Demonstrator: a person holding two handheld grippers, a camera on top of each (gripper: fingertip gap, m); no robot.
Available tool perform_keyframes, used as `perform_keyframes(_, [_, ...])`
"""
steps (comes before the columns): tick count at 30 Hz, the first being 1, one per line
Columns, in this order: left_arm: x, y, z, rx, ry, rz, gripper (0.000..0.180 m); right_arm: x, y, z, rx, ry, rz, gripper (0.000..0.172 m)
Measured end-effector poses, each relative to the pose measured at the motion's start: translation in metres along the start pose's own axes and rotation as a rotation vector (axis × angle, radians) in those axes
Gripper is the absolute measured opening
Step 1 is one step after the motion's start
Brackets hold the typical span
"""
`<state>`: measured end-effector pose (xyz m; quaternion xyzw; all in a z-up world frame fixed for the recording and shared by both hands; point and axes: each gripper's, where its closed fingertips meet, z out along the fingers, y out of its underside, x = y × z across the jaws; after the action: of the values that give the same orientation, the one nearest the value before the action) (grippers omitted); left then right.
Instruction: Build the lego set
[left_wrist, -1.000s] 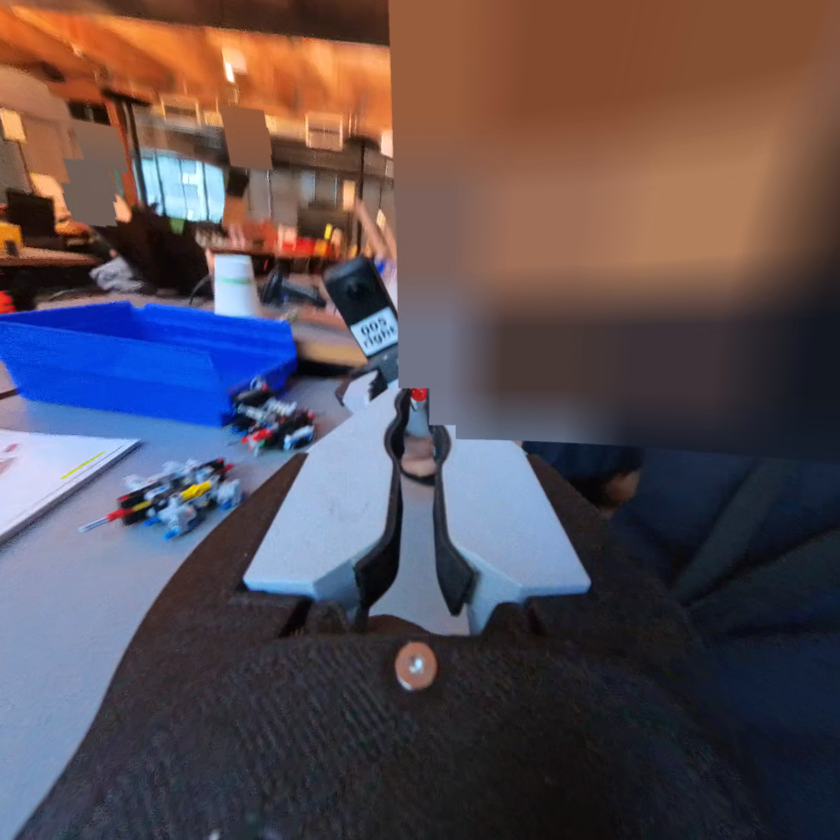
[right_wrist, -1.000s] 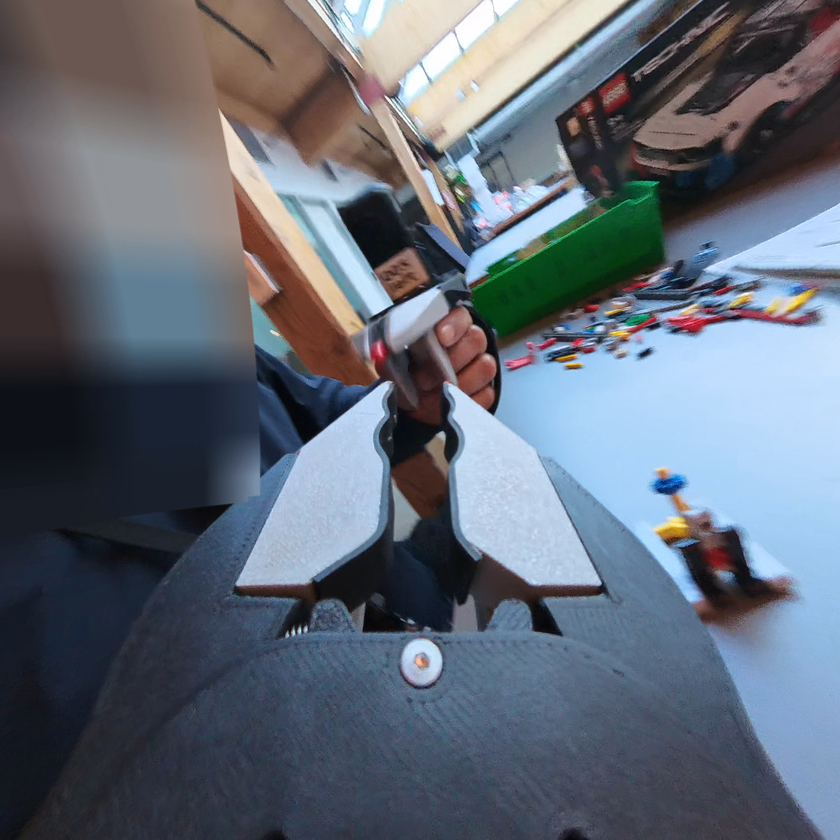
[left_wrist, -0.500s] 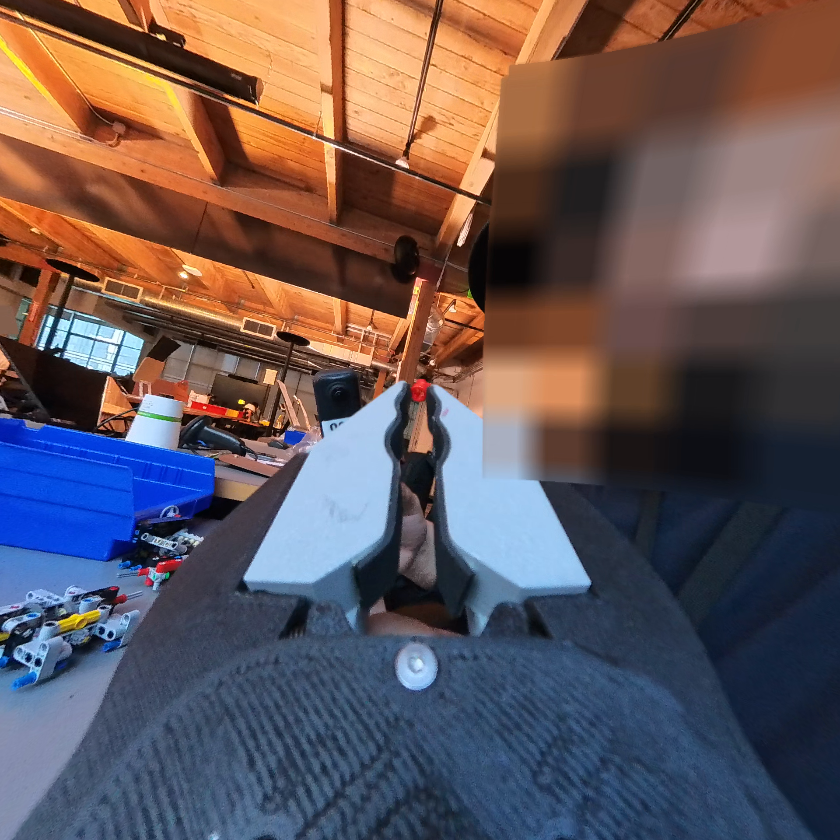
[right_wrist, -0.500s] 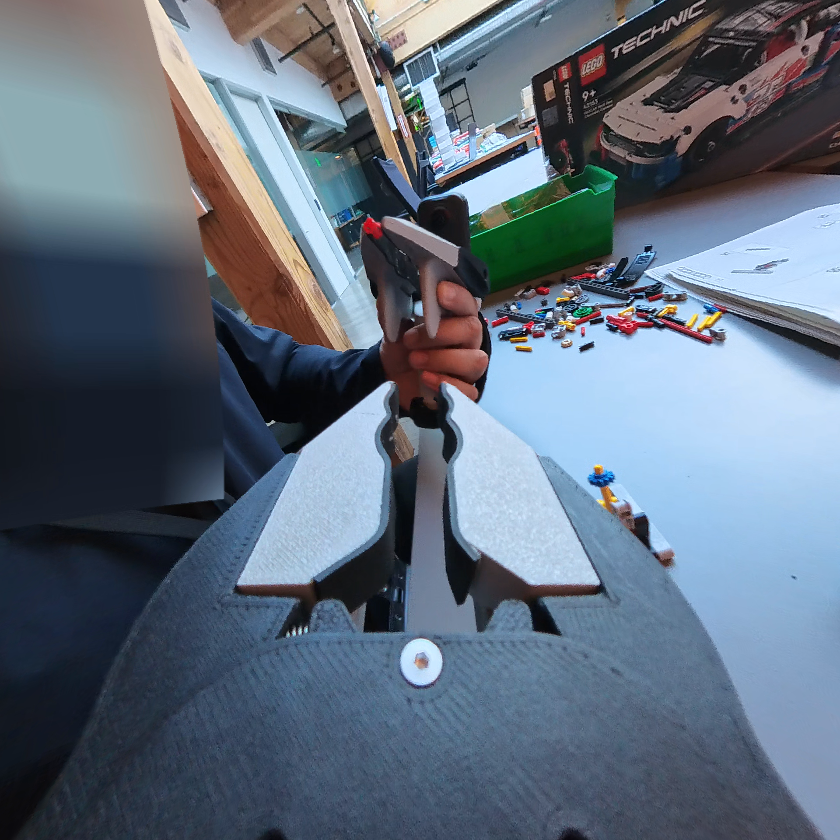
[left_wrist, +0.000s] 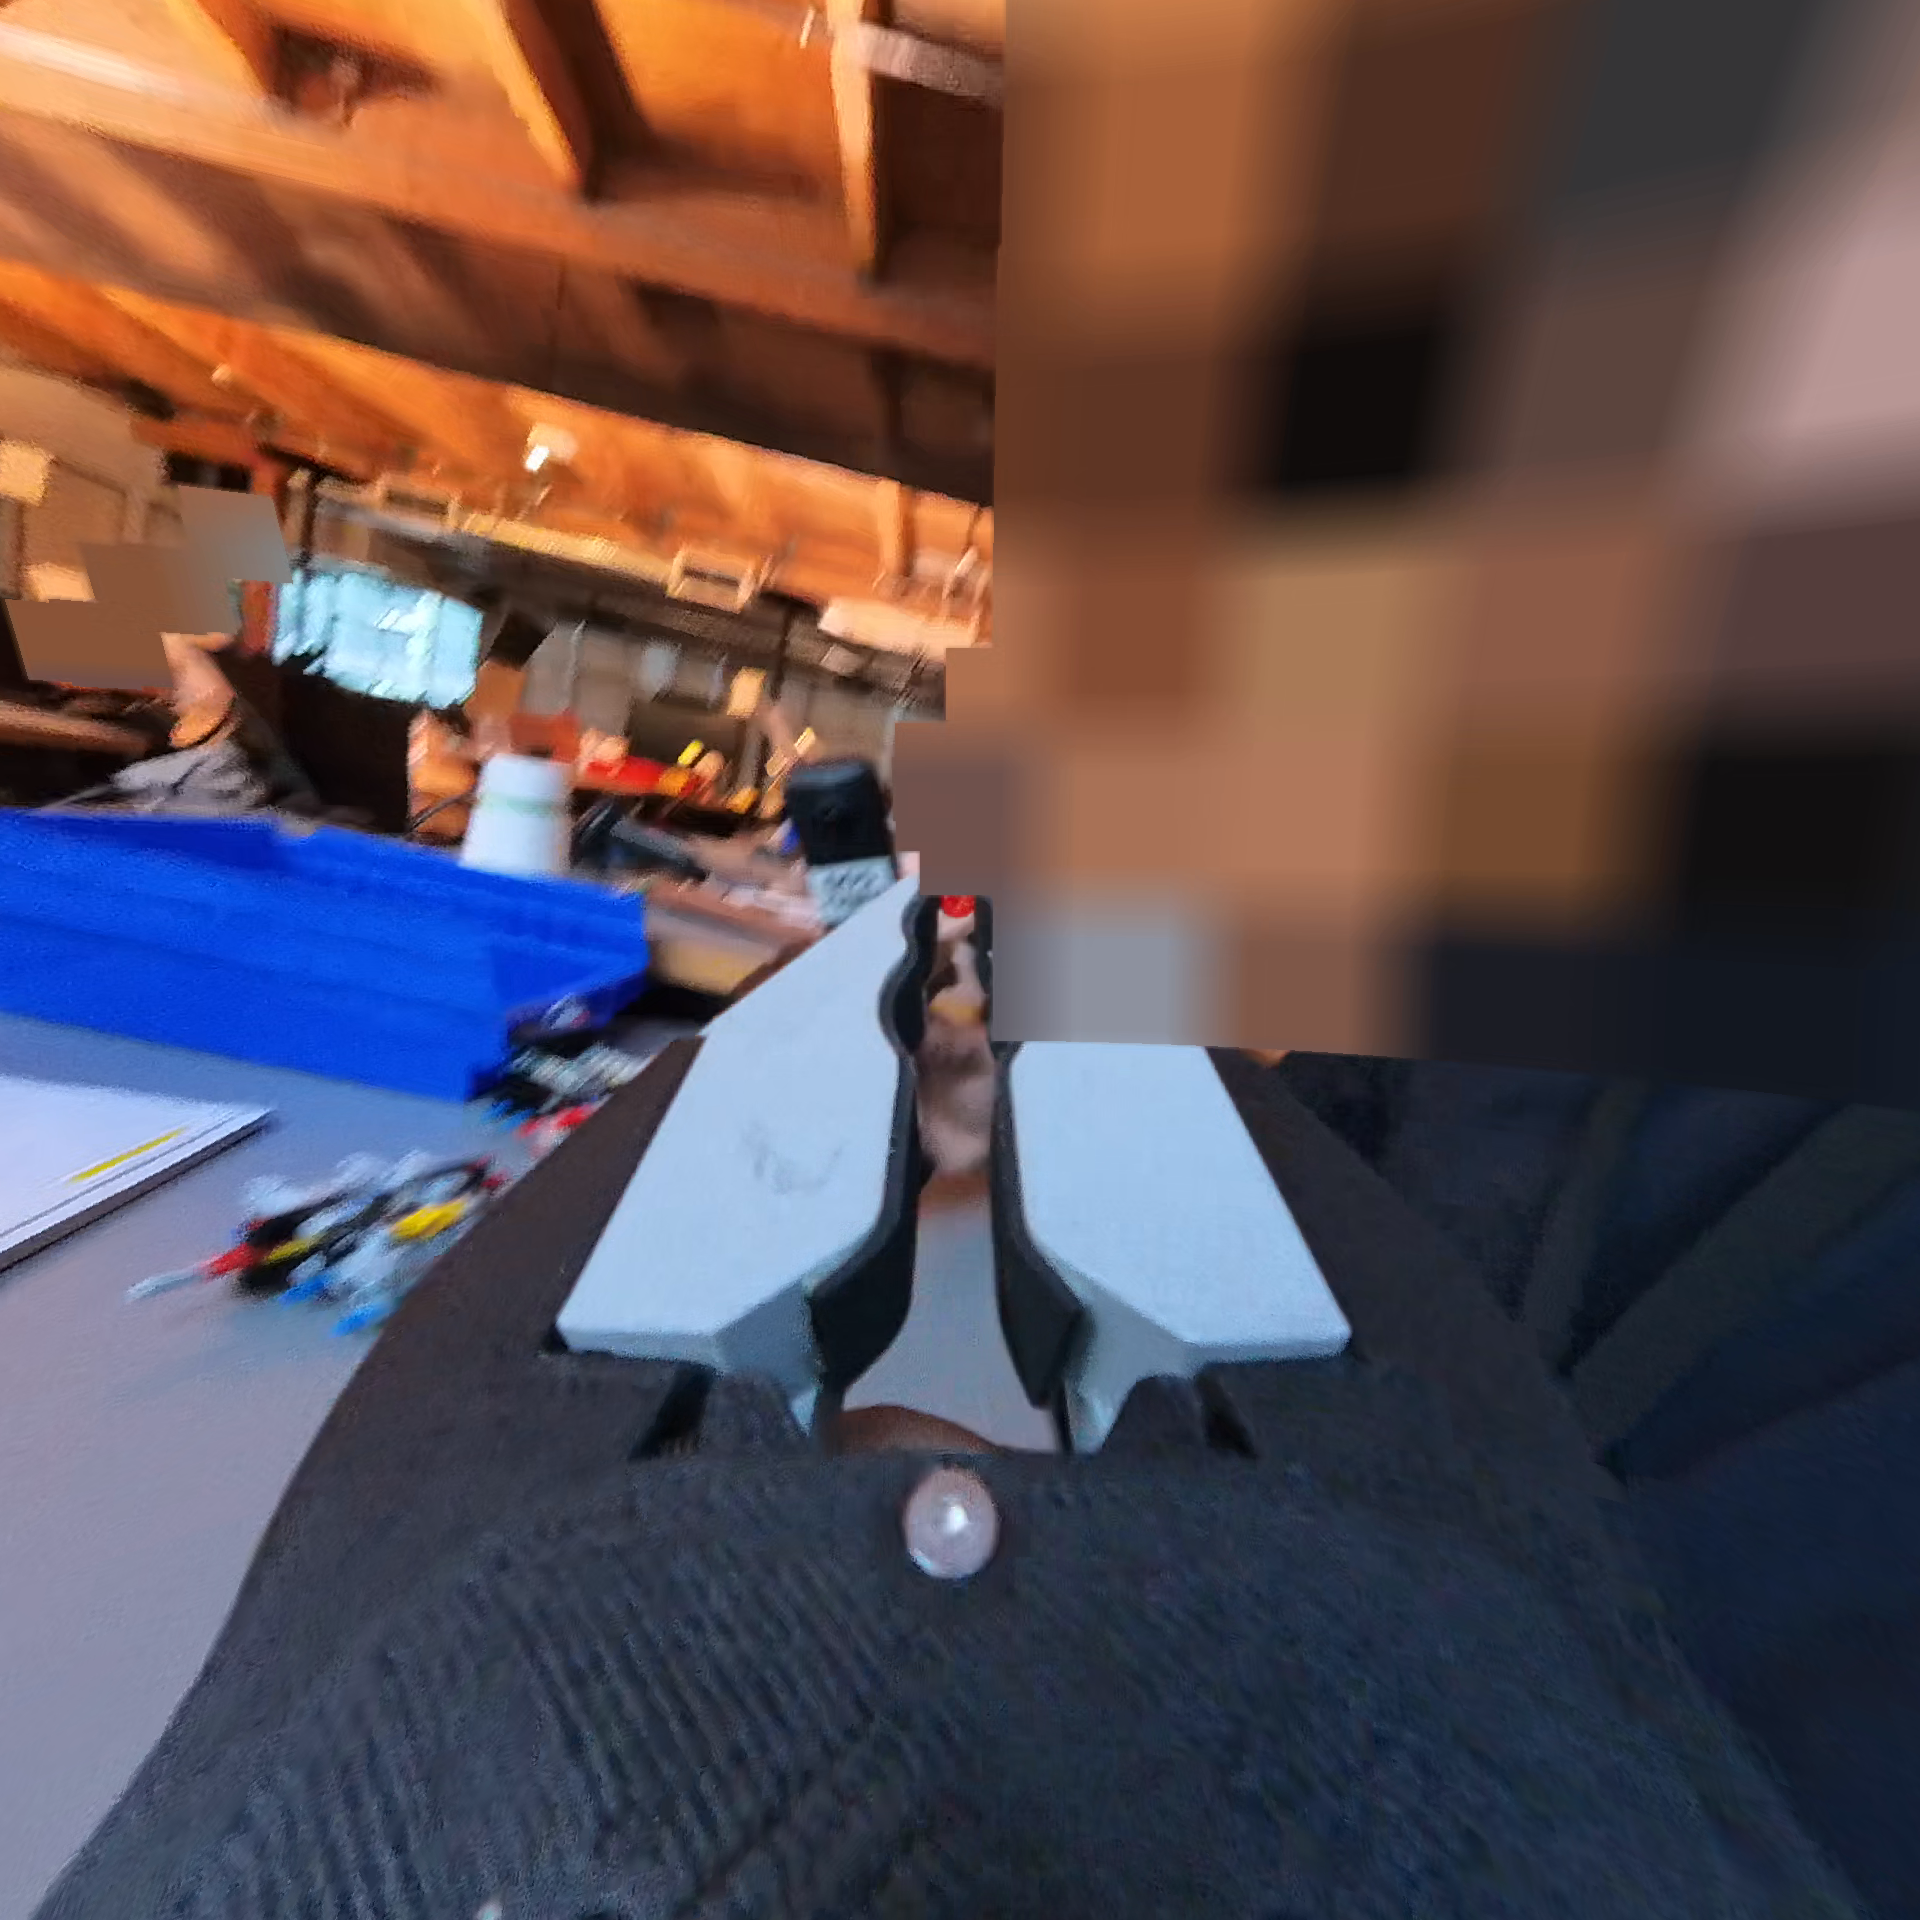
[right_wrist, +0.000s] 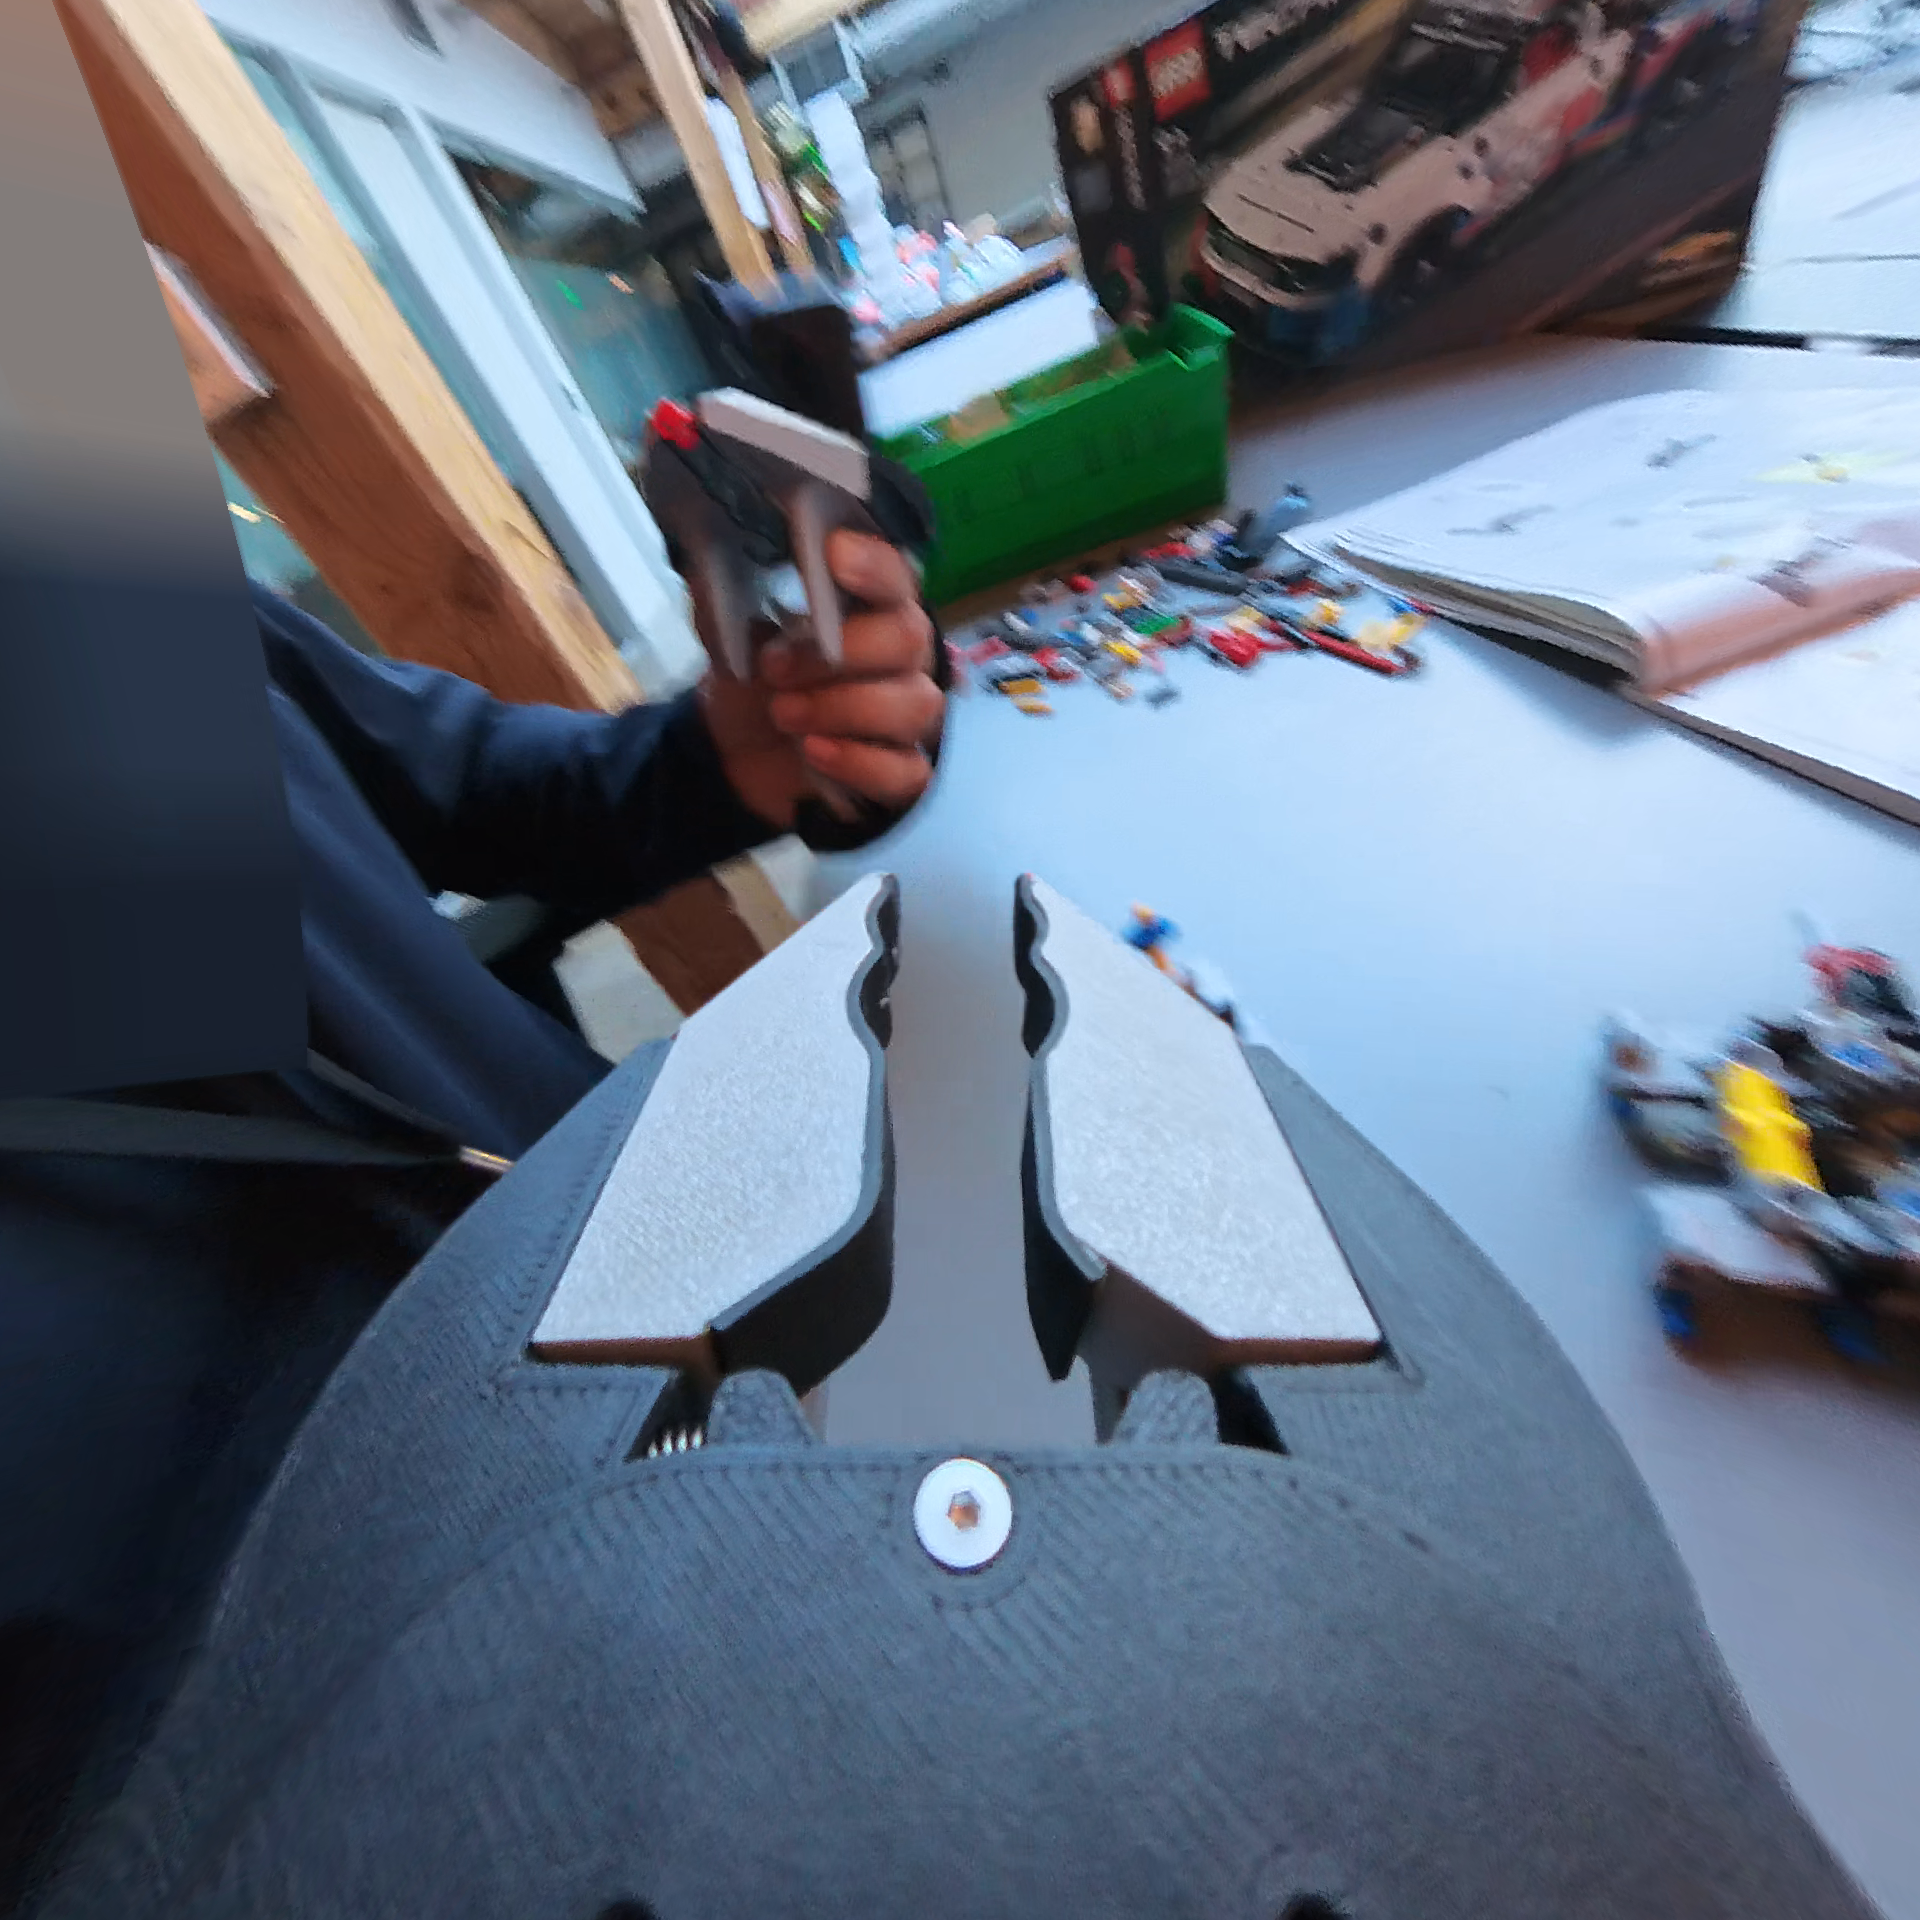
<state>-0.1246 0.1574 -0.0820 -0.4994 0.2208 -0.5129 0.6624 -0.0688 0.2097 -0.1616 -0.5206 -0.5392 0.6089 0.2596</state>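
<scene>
My left gripper is raised above the grey table, and its tips are shut on a small red piece. A mosaic patch hides its right fingertip. The right wrist view shows the same gripper in a hand, with the red piece at its tip. My right gripper is open with nothing between its pads and hangs over the bare table, below and in front of the left gripper. The right gripper's black camera shows beyond my left fingers.
In the left wrist view there are a blue bin, a white booklet, a small brick assembly and a white cup. In the right wrist view there are a green bin, loose bricks, an open booklet, a car-model box and a part-built model.
The left gripper tilted up towards the ceiling, then came back down, and kept the red piece throughout. The right gripper swung away, so the left gripper now sits higher and farther off in its view.
</scene>
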Motion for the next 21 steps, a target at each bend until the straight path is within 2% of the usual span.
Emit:
perform_keyframes(1, [-0.009,0.007,-0.001,-0.091,-0.061,0.041,0.004,0.009,0.005,-0.003,-0.022,0.024,-0.005,0.02])
perform_keyframes(5, [-0.044,0.046,-0.011,-0.534,-0.262,0.24,0.004,0.035,0.025,-0.008,-0.114,0.037,0.016,0.034])
perform_keyframes(10, [-0.067,0.074,-0.016,-0.88,-0.275,0.415,0.003,0.051,0.048,0.009,-0.273,0.008,0.005,0.048])
perform_keyframes(12, [-0.074,0.078,-0.02,-0.954,-0.249,0.45,0.004,0.054,0.049,0.018,-0.305,0.004,-0.027,0.05])
perform_keyframes(16, [-0.079,0.092,-0.027,-1.075,-0.186,0.401,0.004,0.06,0.06,0.031,-0.409,-0.013,-0.078,0.052])
perform_keyframes(21, [-0.086,0.103,-0.027,-1.143,-0.188,0.402,0.004,0.063,0.055,0.038,-0.414,-0.037,-0.161,0.037])
